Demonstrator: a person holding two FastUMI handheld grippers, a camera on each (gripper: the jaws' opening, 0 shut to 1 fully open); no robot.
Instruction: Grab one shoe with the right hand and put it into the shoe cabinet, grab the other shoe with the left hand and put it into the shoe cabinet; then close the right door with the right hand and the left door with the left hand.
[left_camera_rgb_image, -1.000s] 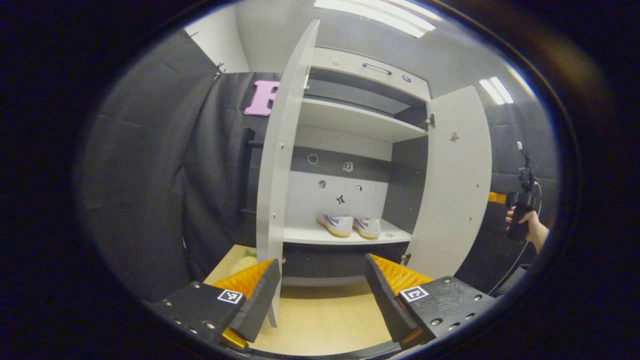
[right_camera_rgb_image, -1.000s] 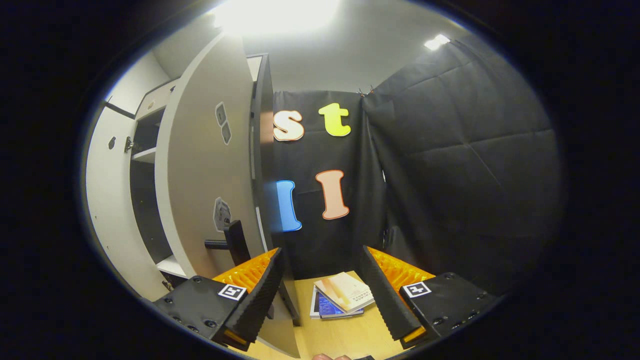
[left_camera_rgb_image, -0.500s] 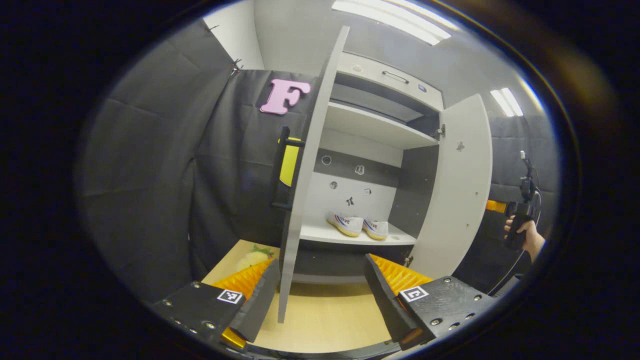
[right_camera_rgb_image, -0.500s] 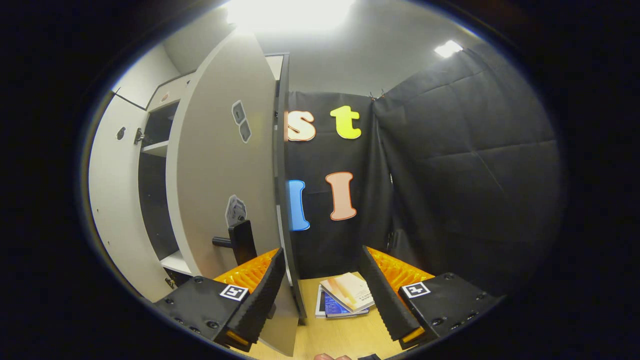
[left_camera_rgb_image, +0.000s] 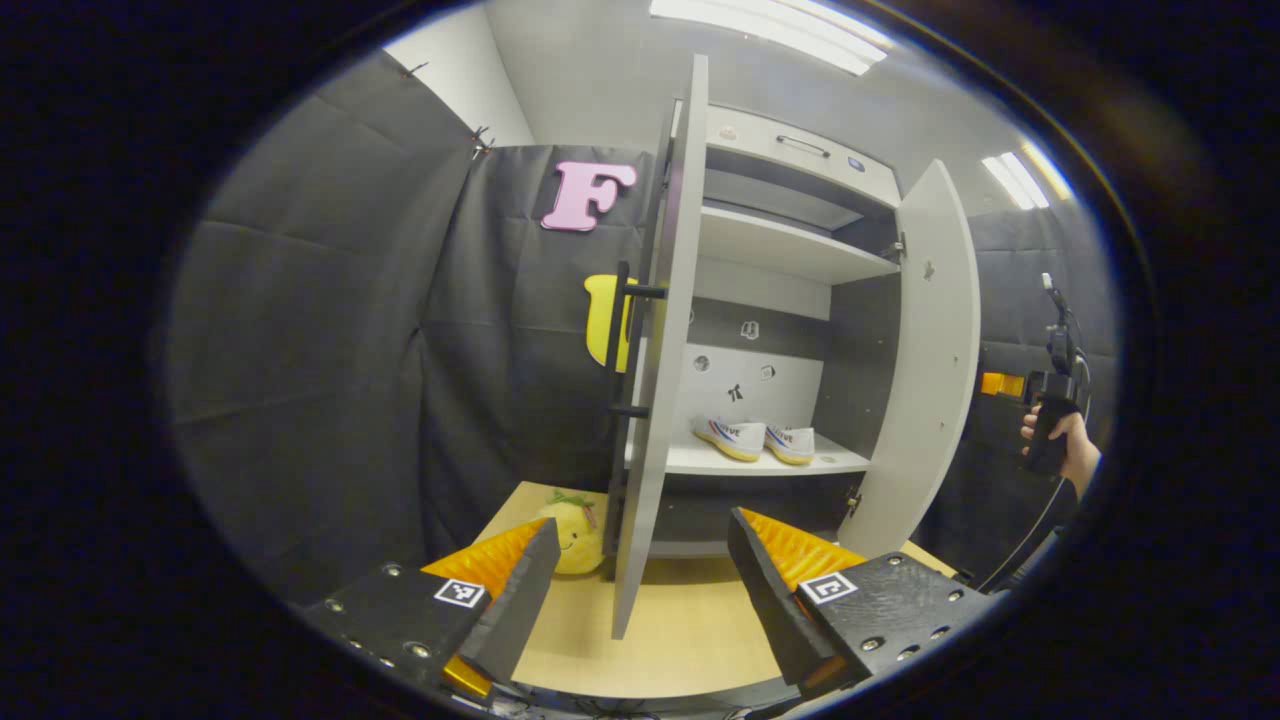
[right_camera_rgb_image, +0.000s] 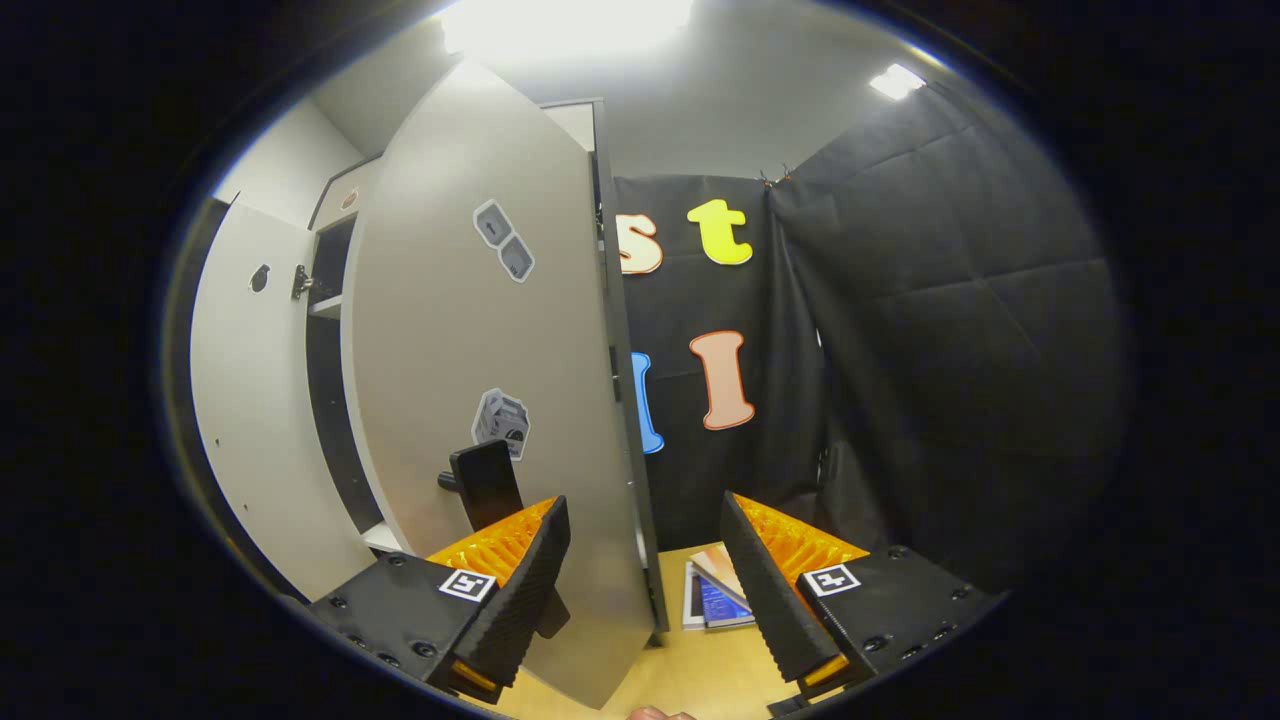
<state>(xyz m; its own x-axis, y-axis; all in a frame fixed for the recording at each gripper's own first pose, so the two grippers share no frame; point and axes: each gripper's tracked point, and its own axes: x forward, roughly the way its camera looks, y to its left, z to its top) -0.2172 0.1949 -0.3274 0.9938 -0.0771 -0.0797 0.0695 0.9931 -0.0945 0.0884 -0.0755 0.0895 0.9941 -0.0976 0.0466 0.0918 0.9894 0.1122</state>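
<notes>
Now both shoes (left_camera_rgb_image: 757, 440) sit side by side on the lower shelf of the cabinet (left_camera_rgb_image: 780, 245); doors remain. Left gripper (left_camera_rgb_image: 640, 580) is open and empty, the left door (left_camera_rgb_image: 660, 400) standing edge-on between its fingers, tall axis upright, black handle (left_camera_rgb_image: 622, 340) on the outer face. Right gripper (right_camera_rgb_image: 645, 580) is likewise open and empty, the right door (right_camera_rgb_image: 480, 400) edge between its fingers, its handle (right_camera_rgb_image: 485, 480) just left. Doors are plain pale grey panels; each hand is nearest its own.
</notes>
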